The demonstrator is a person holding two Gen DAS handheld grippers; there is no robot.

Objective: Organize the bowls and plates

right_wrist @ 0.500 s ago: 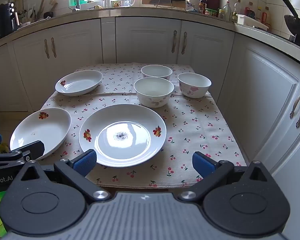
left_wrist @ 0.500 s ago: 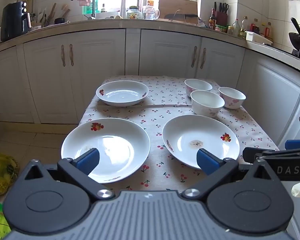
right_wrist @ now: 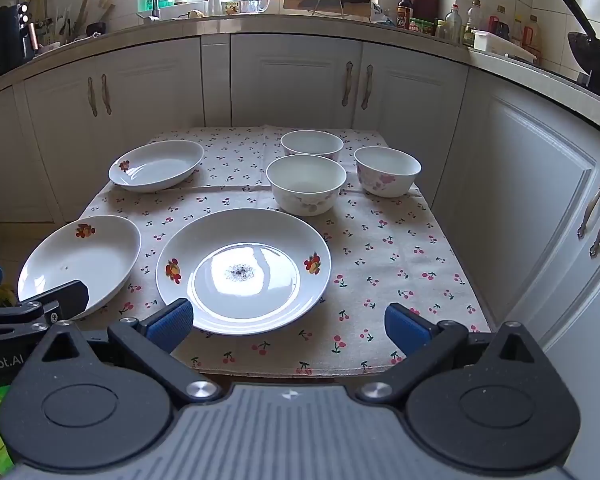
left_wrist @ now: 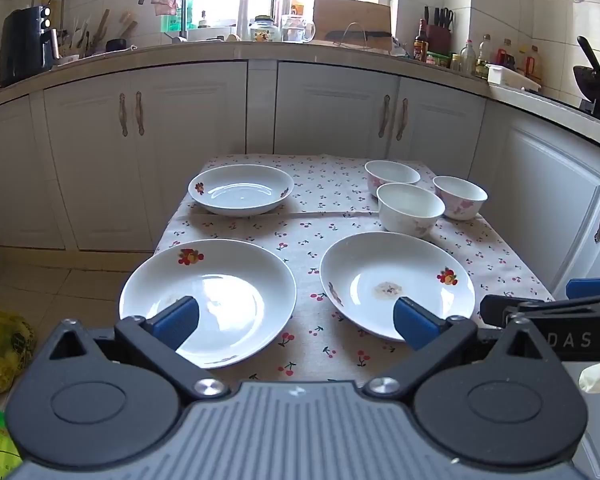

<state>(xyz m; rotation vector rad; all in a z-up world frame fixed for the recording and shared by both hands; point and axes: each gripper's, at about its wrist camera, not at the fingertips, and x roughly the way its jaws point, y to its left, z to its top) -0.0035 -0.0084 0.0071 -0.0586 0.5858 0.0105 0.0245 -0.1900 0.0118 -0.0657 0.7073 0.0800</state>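
From my left wrist, my left claw (left_wrist: 296,320) hangs spread wide and empty over the table's near edge, above two plates: the near-left plate (left_wrist: 208,300) and the near-right plate (left_wrist: 396,284). A deeper dish (left_wrist: 241,189) sits at the far-left corner; three bowls (left_wrist: 410,208) cluster at the far right.

From my right wrist, my right claw (right_wrist: 288,326) gapes empty at the near edge of the tablecloth (right_wrist: 380,248).
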